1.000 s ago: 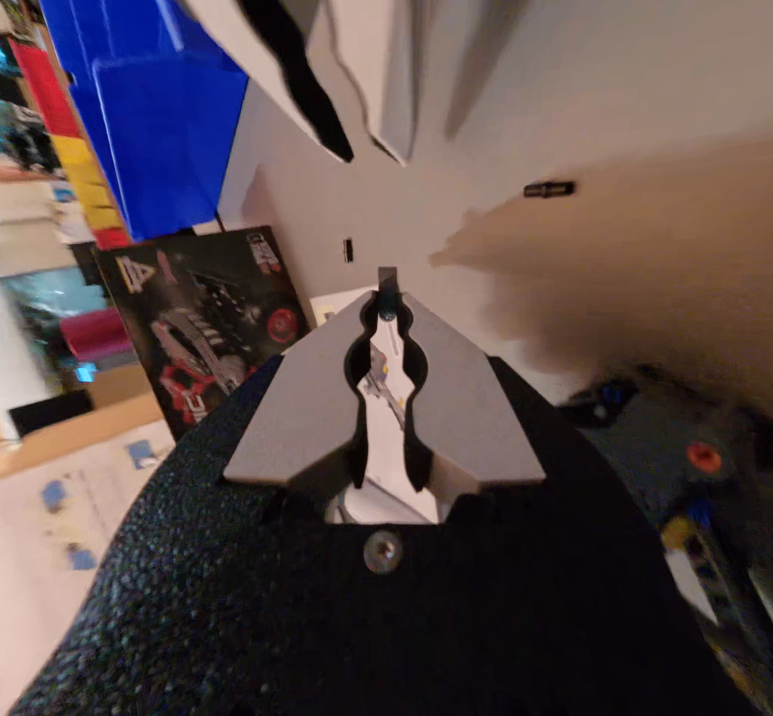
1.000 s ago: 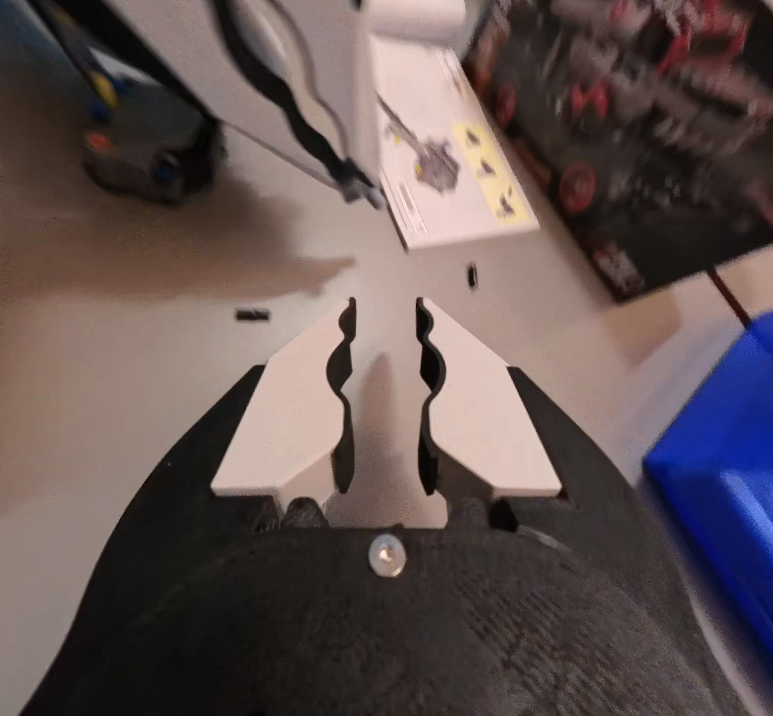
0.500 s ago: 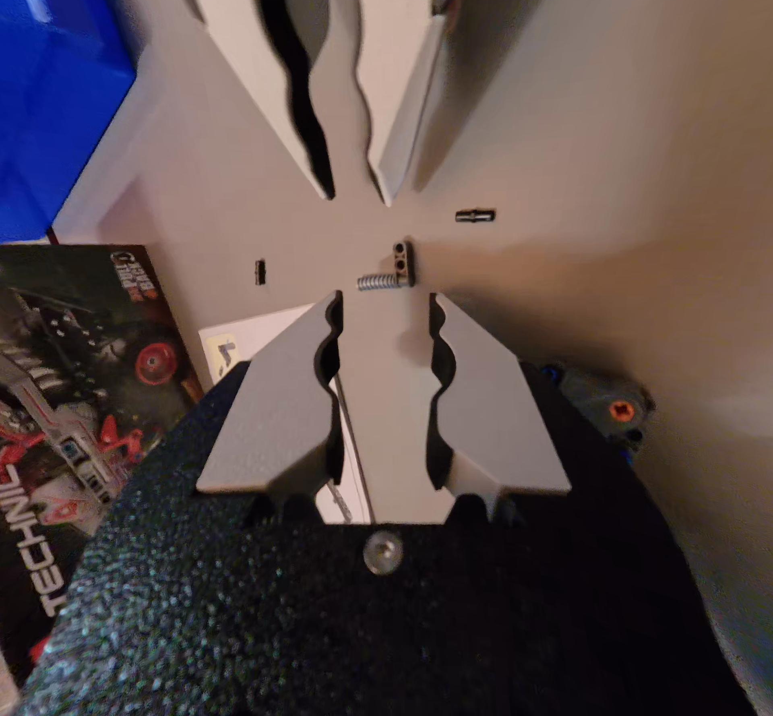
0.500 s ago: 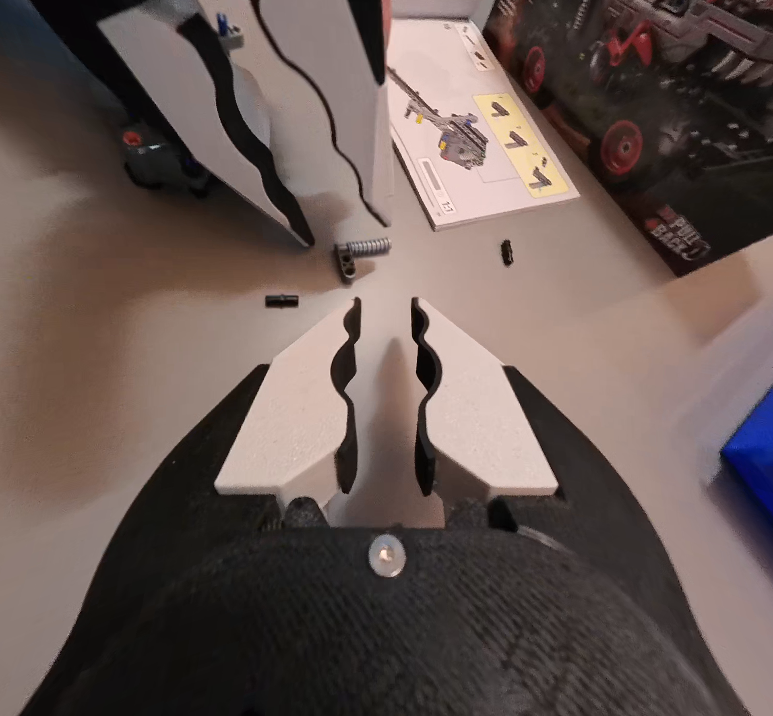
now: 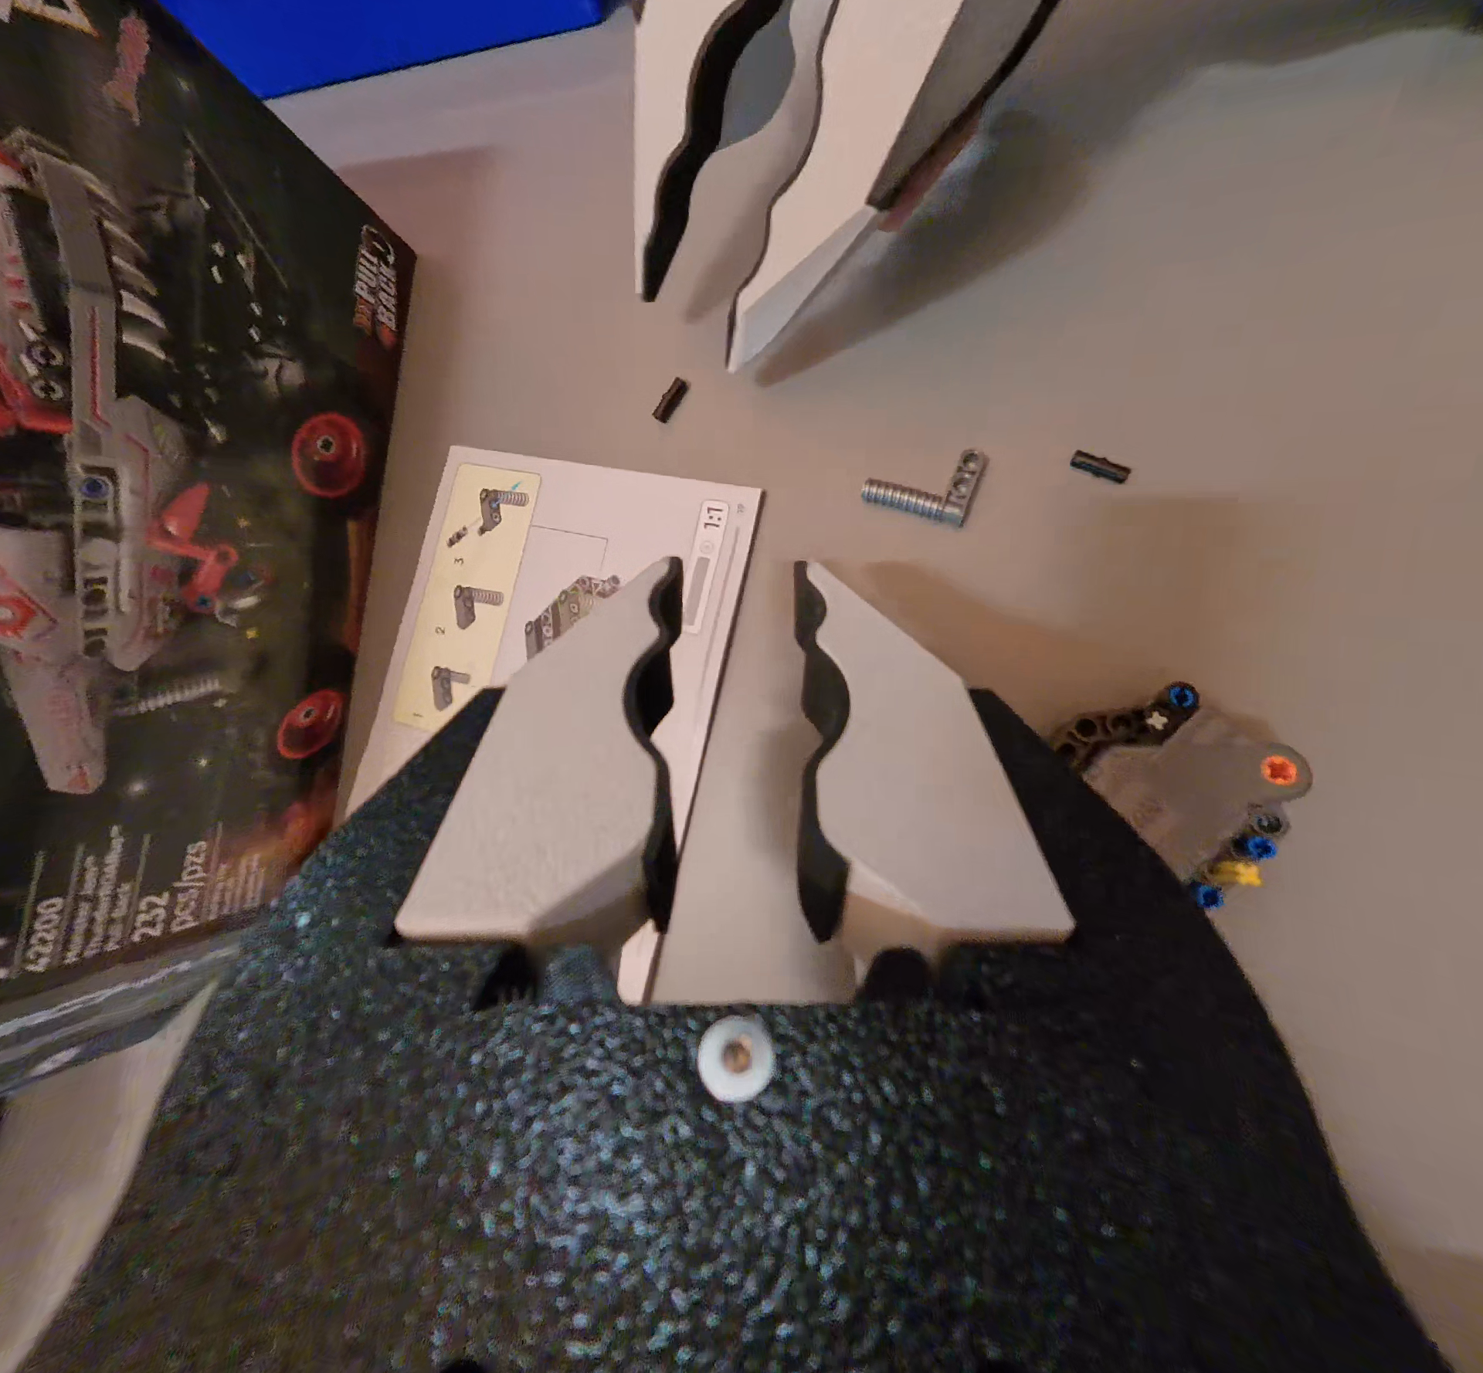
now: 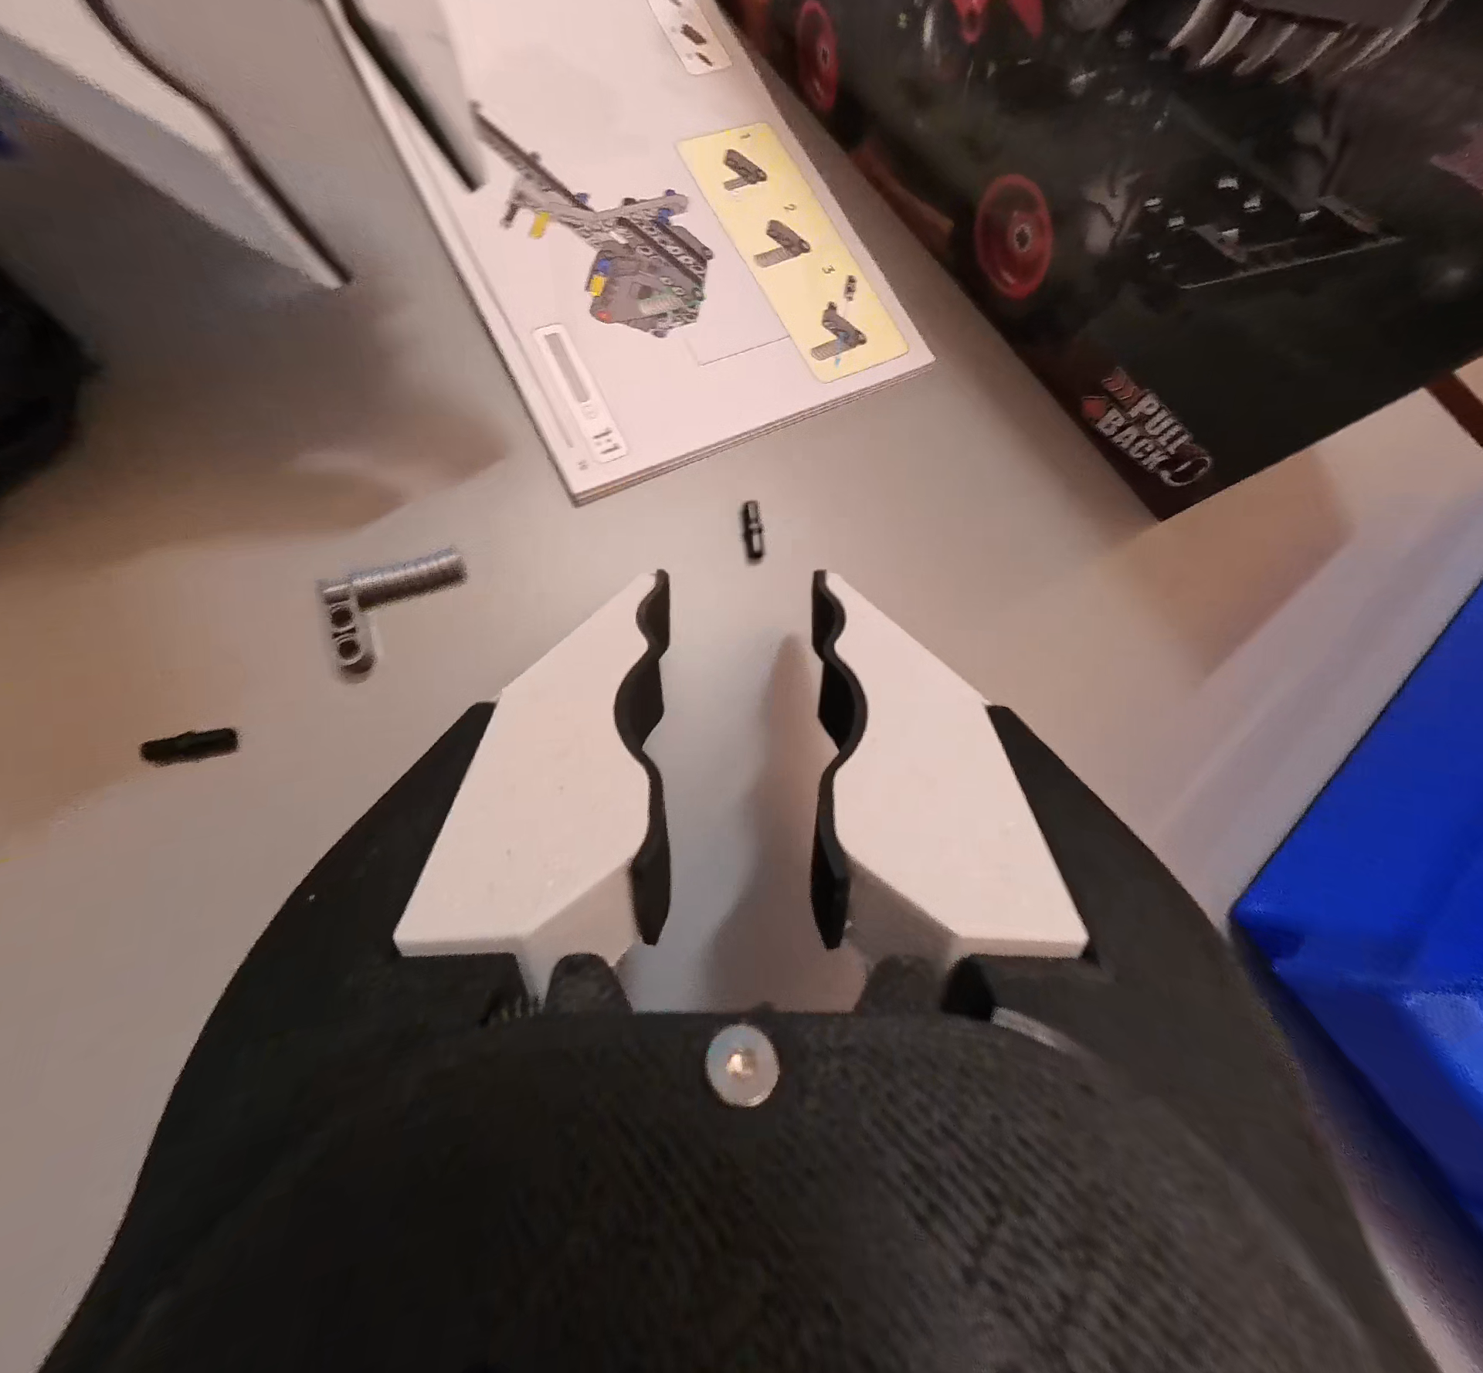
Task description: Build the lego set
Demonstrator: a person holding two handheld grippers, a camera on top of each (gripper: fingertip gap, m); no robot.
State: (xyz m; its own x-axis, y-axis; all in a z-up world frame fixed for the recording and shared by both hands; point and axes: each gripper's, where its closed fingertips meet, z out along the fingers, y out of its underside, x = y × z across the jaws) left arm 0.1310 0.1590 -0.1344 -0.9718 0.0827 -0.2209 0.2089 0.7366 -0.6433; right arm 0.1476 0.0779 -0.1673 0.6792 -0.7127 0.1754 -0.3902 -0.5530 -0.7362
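A: Where do the two claws stand?

B: The left gripper (image 5: 737,572) hangs over the near edge of the open white instruction booklet (image 5: 610,532), its grey fingers apart with nothing between them. The right gripper (image 6: 737,580) is also spread and empty, above bare beige tabletop (image 6: 1003,572).

A: And the lego pieces?

B: A short black plastic pin (image 6: 753,530) lies just beyond the right gripper's tips, between them and the booklet (image 6: 682,251). A light grey L-shaped beam with a ribbed silver spring on one arm (image 5: 927,492) lies flat on the table, apart from both grippers. A second black pin (image 5: 1100,466) lies to one side of it, not touching. The partly built dark grey assembly with blue, yellow and orange pins (image 5: 1188,781) sits beside the left gripper's body, part of it hidden behind the black housing.

A: Any writing?

B: The black cardboard set box with a red-wheeled grey vehicle pictured on it (image 5: 176,452) carries printed logos and small text; the booklet page shows numbered steps in a yellow panel. I leave the words alone.

A: What's unclear?

B: The box runs off frame in both views. A blue plastic bin (image 6: 1380,933) is cut at the edge. In the right wrist view the left gripper's fingers (image 6: 160,91) are blurred and cropped.
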